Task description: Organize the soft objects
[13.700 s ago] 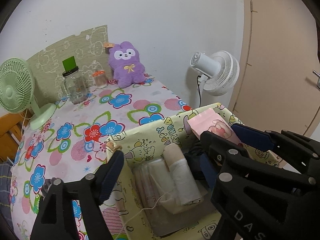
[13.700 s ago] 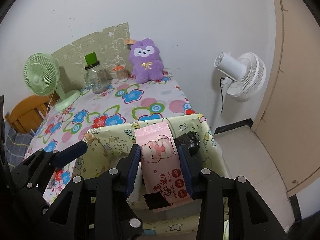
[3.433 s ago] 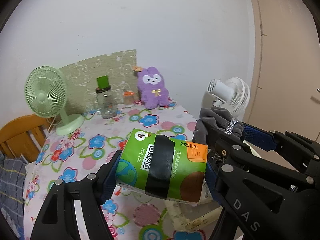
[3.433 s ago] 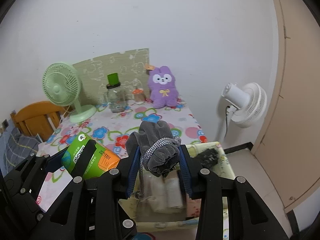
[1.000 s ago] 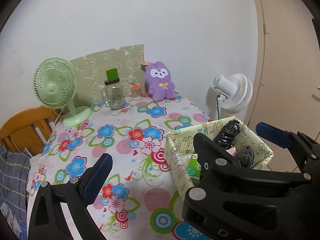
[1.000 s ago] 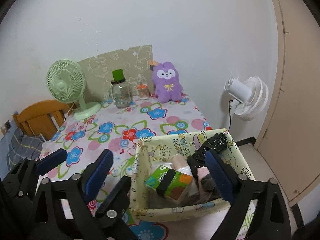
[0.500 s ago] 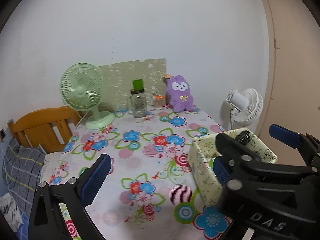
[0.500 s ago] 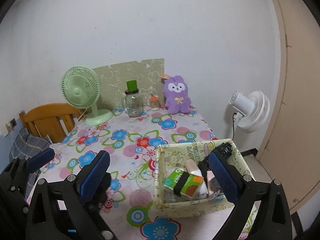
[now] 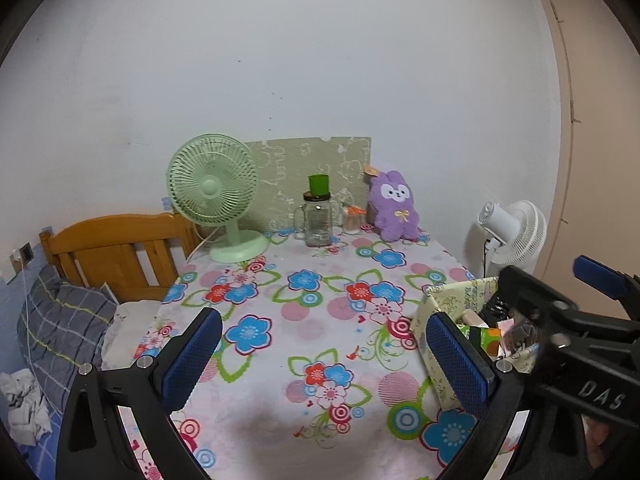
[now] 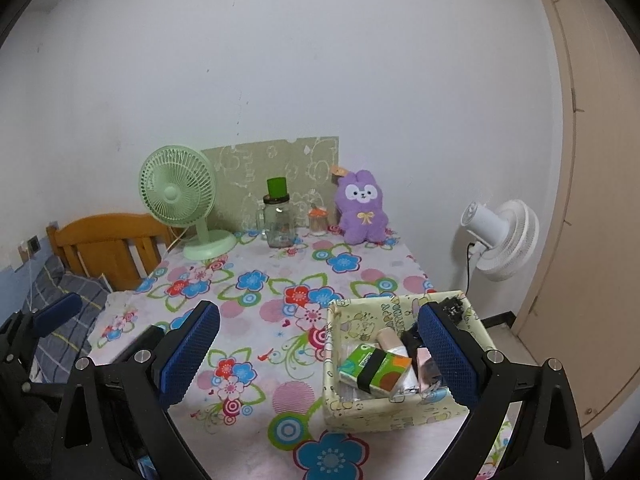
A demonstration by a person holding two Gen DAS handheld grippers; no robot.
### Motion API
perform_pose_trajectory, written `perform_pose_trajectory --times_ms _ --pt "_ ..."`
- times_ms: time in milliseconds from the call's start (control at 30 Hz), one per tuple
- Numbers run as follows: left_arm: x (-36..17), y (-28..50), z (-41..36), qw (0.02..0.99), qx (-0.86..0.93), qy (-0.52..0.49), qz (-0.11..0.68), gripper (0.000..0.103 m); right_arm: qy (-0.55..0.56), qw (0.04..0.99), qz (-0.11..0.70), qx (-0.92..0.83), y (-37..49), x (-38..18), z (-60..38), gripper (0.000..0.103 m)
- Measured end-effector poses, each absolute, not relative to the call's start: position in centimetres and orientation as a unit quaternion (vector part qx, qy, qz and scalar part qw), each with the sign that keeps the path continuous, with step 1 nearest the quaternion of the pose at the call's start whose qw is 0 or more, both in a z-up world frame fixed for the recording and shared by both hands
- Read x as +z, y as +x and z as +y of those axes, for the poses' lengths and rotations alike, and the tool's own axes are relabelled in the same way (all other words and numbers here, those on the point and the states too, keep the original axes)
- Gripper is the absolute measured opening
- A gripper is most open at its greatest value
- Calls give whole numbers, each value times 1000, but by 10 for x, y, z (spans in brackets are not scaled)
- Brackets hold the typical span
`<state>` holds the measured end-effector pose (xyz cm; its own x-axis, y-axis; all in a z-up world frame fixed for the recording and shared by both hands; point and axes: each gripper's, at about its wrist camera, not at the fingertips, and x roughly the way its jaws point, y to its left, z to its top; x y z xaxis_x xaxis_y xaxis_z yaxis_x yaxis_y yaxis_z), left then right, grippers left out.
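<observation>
Two grippers: both spread wide, neither holds anything.
Right gripper (image 10: 318, 354): hangs above the near part of the surface (image 10: 256, 320); blue pads far apart, nothing between them.
Left gripper (image 9: 326, 356): same wide stance, same emptiness; sits to the left of the right one and looks across the flowered cloth.
Box (image 10: 362, 410): pale yellow, cartoon print, open top; stands at the near right corner of the surface, under and just inside the right gripper's right finger.
Box contents: green-and-orange tissue pack (image 10: 374, 368) with a black band lies tilted on top at the left side; a beige roll (image 10: 390, 338) behind it; a pink packet (image 10: 424, 360) and dark soft items toward the right wall, partly hidden by the finger.
Key relation: box lies forward, low and right of both grippers; right gripper is the nearer. From the left wrist view the box (image 9: 434, 360) shows only past that gripper's right finger, so the left would have to cross over.
Tissue pack axis: long side runs roughly left to right across the box.
Loose soft items on the cloth: none seen.
Purple plush (image 10: 362, 208): upright at the far edge against the wall, well apart from the box.
Judgement: sorting looks close to done; unclear whether the plush counts.
</observation>
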<state>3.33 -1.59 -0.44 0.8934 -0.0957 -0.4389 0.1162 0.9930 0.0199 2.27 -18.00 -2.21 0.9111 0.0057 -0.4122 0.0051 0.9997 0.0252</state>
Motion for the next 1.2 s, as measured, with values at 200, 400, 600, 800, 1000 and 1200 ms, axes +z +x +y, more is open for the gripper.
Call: perform_pose_trajectory --times_ms 200,400,600,800,1000,1200 --pt "-1 28 -4 974 -39 12 222 103 17 979 203 -6 15 -19 -184 101" --pt "1 24 5 974 -28 -1 224 103 17 979 201 -7 11 -19 -186 101" --pt "3 20 7 975 -23 -3 220 103 18 979 201 -3 6 -20 -186 101" --pt "3 20 8 975 -21 -3 221 103 19 980 200 -3 4 -20 -187 101" --pt "3 21 6 975 -20 -1 222 103 19 980 200 -1 3 -21 -188 101" --pt "3 20 4 975 -23 0 222 103 18 979 202 -1 4 -22 -186 101"
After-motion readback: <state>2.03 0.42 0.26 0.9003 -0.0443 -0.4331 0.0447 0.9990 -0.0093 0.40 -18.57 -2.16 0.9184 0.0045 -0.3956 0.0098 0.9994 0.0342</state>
